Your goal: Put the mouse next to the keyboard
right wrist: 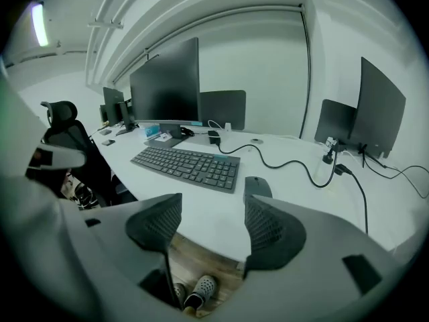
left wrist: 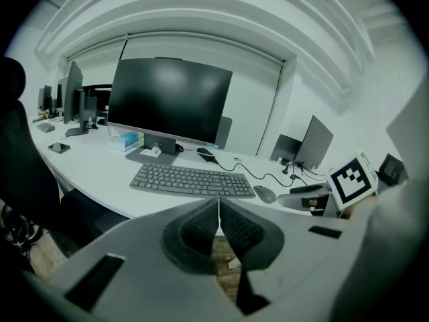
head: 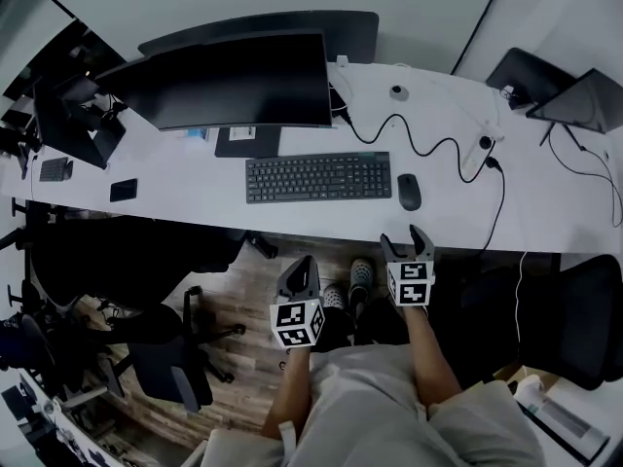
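Black oval mouse [head: 409,192] sits just right of flat black keyboard [head: 318,177], mid-frame. My right gripper [head: 402,236] released, empty; left gripper [head: 305,261] clenched, empty. If adjusting, I'd straddle mouse sides squarely.

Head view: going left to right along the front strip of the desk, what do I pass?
small black flat device → keyboard → mouse → black cable running off the desk edge
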The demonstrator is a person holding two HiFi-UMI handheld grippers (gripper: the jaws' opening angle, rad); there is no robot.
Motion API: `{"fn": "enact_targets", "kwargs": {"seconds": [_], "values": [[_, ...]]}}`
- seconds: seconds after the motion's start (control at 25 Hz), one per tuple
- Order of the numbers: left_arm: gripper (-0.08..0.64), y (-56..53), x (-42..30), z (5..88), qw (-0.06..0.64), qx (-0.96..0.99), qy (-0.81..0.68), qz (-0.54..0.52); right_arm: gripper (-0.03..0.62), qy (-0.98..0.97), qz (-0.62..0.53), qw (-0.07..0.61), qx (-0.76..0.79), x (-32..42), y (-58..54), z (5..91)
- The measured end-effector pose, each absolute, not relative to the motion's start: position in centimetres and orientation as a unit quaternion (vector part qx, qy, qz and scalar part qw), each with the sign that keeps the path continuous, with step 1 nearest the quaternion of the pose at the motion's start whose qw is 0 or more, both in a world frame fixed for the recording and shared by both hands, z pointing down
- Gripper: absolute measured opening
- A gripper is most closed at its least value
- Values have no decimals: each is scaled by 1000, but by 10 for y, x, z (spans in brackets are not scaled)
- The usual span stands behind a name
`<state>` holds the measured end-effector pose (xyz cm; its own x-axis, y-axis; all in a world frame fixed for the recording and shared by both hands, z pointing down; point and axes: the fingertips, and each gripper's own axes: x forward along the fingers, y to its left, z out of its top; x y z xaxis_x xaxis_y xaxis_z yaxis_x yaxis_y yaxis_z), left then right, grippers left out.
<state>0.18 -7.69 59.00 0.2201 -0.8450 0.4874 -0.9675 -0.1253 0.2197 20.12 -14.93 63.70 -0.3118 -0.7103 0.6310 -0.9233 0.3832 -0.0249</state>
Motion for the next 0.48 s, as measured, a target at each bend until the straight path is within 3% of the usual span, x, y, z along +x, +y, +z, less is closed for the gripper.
{"fn": "enact_targets", "kwargs": {"seconds": [0.48], "values": [[23, -29, -5, 593, 242, 751, -605, 103, 290, -799, 184, 280, 500, 176, -55, 628]]}}
